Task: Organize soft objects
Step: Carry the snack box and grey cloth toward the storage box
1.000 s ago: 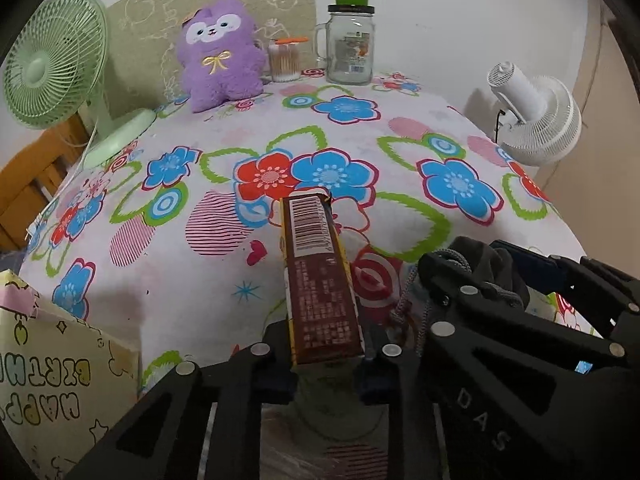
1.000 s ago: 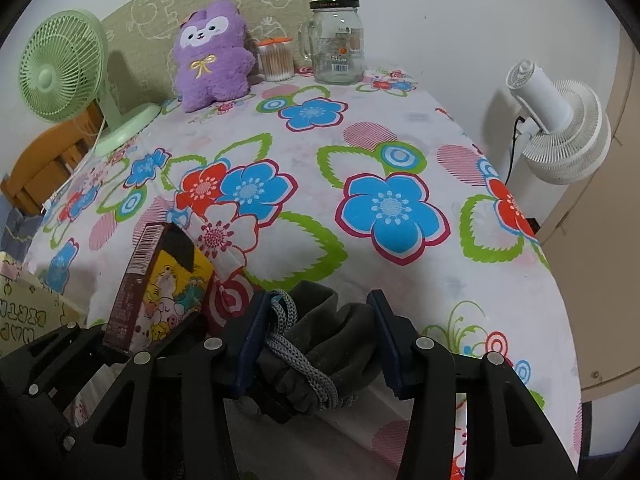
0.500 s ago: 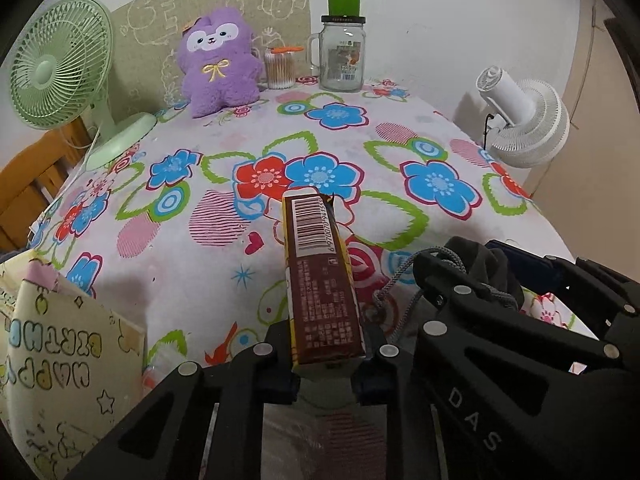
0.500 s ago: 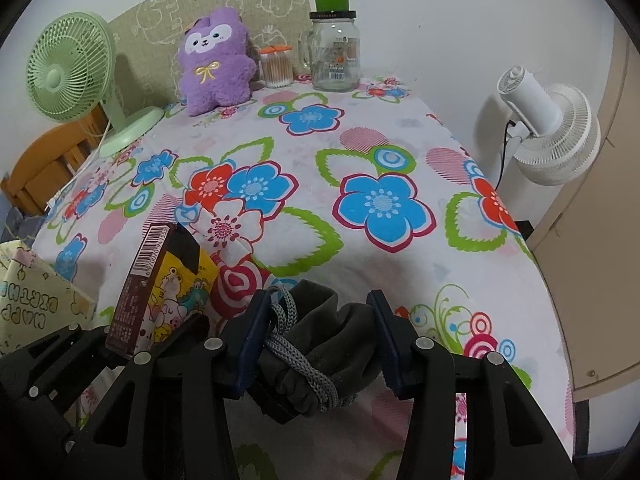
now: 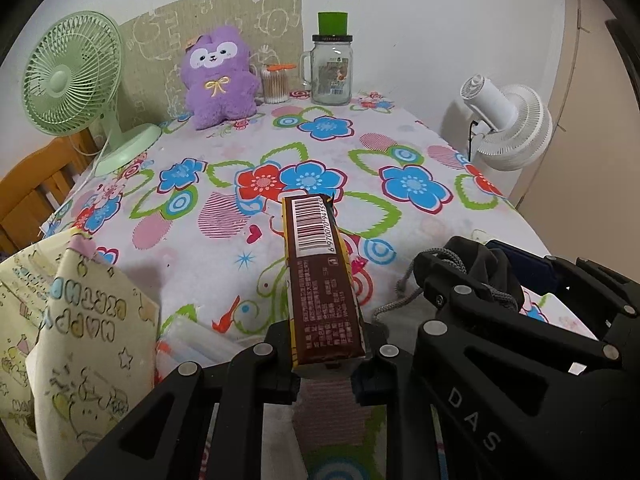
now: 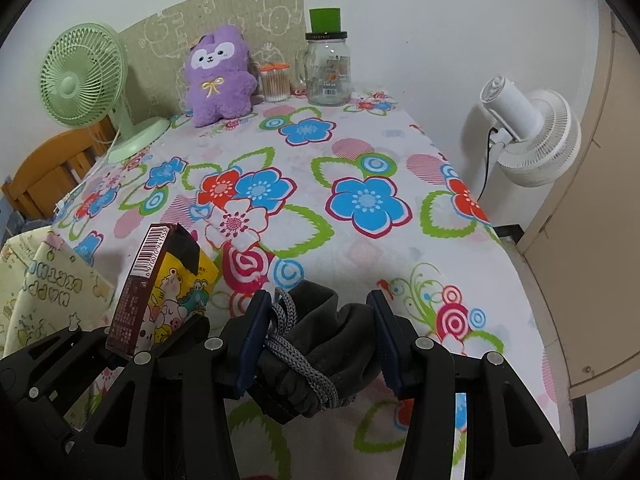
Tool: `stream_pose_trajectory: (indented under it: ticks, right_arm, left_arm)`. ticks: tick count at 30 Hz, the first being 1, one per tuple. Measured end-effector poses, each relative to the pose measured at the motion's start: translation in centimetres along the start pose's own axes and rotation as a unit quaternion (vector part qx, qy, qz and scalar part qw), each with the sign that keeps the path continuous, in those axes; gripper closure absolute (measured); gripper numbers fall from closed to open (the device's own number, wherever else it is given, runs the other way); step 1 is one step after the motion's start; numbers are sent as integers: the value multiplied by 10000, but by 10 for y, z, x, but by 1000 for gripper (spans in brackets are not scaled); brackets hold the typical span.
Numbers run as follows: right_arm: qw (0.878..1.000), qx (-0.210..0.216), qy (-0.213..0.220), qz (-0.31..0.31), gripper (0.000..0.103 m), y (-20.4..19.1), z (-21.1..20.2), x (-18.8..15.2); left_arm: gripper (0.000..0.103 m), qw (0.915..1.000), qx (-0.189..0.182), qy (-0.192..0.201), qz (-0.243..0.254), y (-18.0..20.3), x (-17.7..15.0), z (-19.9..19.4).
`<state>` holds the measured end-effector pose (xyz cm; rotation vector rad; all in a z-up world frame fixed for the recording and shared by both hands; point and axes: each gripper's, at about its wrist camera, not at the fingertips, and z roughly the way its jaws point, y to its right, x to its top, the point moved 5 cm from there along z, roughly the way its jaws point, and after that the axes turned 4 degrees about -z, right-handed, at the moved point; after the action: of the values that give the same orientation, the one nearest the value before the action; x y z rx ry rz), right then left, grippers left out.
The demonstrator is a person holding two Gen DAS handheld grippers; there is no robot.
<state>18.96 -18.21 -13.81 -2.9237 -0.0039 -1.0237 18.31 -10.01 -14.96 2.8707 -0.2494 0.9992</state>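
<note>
My left gripper (image 5: 326, 372) is shut on a brown and yellow tissue pack (image 5: 320, 276), which sticks up and forward from its jaws over the near table edge. The same tissue pack (image 6: 156, 288) shows at the lower left of the right wrist view. My right gripper (image 6: 316, 344) is shut on a dark grey drawstring pouch (image 6: 320, 344) with a grey cord. That pouch (image 5: 484, 268) also appears right of the pack in the left wrist view. A purple plush toy (image 5: 220, 80) sits at the far end of the flowered tablecloth (image 5: 360, 152).
A green desk fan (image 5: 68, 84) stands at the table's far left, with a glass jar with a green lid (image 5: 331, 66) and a cotton swab box (image 5: 275, 84) at the back. A white fan (image 6: 528, 132) stands beyond the right edge. A yellow gift bag (image 5: 68, 340) hangs near left.
Both grippers have drawn back from the table and risen a little with their loads. The table looks farther away, and more of the yellow gift bag shows at the left.
</note>
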Motion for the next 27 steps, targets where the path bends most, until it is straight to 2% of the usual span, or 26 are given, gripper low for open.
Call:
stream_pose_trajectory:
  ticks: [27]
  right_arm:
    - [9992,-50,398,-75,50,-19,-66,-26]
  left_arm:
    - [86,9992,-103,390,-24,-5,-30,-62]
